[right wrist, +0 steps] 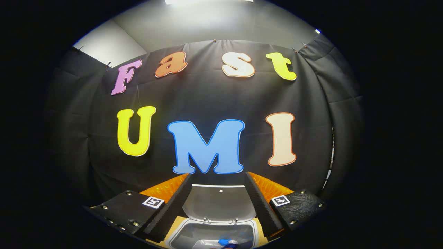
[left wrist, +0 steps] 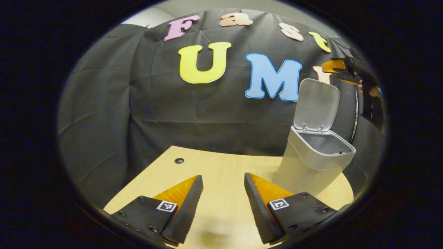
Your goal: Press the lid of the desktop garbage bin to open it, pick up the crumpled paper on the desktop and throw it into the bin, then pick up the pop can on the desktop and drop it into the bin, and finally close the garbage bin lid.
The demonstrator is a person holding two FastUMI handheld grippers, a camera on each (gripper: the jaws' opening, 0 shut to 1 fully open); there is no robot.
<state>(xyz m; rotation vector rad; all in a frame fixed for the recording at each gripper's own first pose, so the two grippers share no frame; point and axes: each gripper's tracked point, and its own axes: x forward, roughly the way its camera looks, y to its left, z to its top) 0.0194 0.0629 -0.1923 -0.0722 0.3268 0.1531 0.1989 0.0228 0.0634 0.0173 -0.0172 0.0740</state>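
My right gripper (right wrist: 218,202), jaws released, hovers above the open garbage bin (right wrist: 214,231); can inside, I judge. Left gripper (left wrist: 223,204) released. Lid (left wrist: 316,103) needs closing.

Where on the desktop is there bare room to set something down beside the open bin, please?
The wooden desktop lies bare from its left edge, past the small round hole, to the foot of the bin, including the stretch ahead of the left gripper. The right end is crowded: the bin stands there, lid up, right gripper hovering above.
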